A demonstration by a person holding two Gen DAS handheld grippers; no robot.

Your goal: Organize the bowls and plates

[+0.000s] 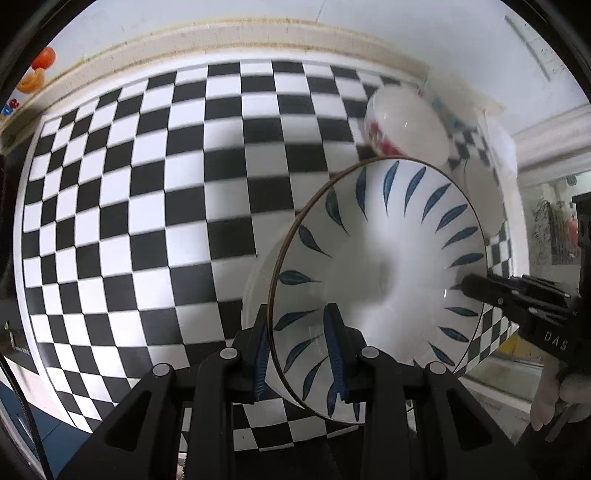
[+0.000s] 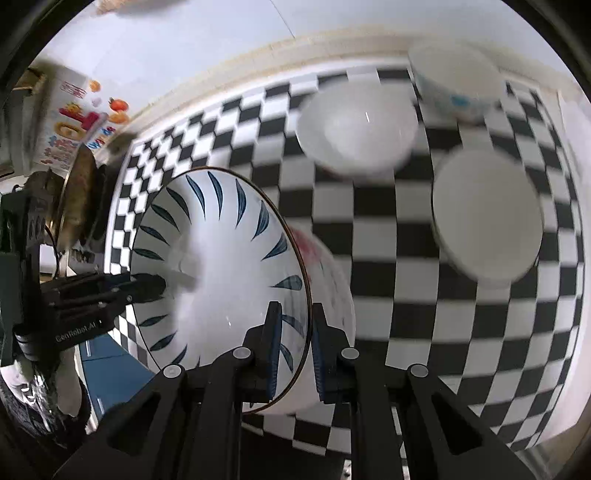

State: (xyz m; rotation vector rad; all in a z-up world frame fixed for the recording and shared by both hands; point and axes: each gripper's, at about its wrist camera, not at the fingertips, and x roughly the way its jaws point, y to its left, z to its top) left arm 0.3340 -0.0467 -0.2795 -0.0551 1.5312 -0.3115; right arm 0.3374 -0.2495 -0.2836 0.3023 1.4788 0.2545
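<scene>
A white bowl with blue leaf marks and a dark rim (image 1: 380, 266) hangs tilted above the checkered tablecloth (image 1: 147, 184). My left gripper (image 1: 299, 354) is shut on its near rim, one finger inside and one outside. On the opposite rim, my right gripper (image 1: 476, 288) is clamped the same way. In the right wrist view the same bowl (image 2: 221, 266) sits between the right gripper's (image 2: 295, 347) fingers, and the left gripper (image 2: 147, 286) bites the far rim.
Further back on the cloth are a white bowl (image 2: 356, 125), a blue-patterned bowl (image 2: 456, 77) and another white bowl (image 2: 487, 214). The left wrist view shows a bowl with red marks (image 1: 406, 122). A pale ledge and wall run along the table's far edge (image 1: 258, 33).
</scene>
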